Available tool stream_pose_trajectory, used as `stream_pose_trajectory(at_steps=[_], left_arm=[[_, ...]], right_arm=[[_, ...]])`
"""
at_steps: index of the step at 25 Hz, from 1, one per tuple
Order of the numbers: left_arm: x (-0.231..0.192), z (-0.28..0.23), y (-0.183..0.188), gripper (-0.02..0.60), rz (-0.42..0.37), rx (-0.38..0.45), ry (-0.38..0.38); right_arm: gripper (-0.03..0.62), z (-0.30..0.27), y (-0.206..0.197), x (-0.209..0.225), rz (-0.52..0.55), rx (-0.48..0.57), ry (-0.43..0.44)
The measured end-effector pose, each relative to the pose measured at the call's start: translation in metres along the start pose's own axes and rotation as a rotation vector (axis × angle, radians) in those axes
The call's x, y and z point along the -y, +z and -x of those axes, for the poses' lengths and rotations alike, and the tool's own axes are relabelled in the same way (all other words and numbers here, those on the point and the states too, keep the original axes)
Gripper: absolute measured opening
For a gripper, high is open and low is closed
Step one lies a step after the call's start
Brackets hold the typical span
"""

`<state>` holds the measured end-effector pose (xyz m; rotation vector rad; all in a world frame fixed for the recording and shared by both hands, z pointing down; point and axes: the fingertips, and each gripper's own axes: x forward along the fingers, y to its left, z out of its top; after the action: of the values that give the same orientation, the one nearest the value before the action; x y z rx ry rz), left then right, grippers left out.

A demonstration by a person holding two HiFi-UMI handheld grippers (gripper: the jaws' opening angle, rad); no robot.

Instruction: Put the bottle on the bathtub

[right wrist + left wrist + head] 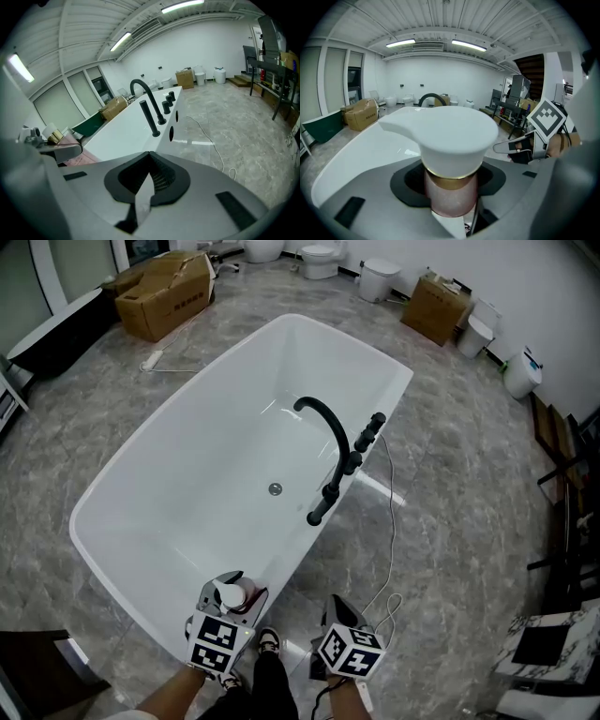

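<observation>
The left tool (229, 600) pinches the pink pump bottle (451, 199) under its cap. It looks light, hard and slippery. The right tool (145, 183) is pressed together and holds nothing.

The left hand-held gripper (232, 592) was low at the left, pointing forward and down. Its jaws were clamped on the pink body of a bottle (451, 197), just under the cap. The right hand-held gripper (336, 613) was near it at about the same height and also angled down, with its jaws closed together and nothing between them. A bare left forearm (167, 697) showed behind the left marker cube.
</observation>
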<state>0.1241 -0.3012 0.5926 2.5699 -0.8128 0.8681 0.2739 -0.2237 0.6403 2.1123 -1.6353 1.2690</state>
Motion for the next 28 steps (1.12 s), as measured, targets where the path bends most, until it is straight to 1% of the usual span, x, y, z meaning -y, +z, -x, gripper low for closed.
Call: stream_pose_trajectory(at_steps=[14,28], left_arm=[[0.010,-0.041,0.005,0.230,-0.044,-0.007,-0.029],[0.013,-0.081,0.017,0.230,-0.053,-0.004,-0.035]], right_arm=[[0.026,-0.029,0.008,0.018,0.006,0.004,0.008],[0.026,-0.051,0.001,0.035,-0.049,-0.009,-0.005]])
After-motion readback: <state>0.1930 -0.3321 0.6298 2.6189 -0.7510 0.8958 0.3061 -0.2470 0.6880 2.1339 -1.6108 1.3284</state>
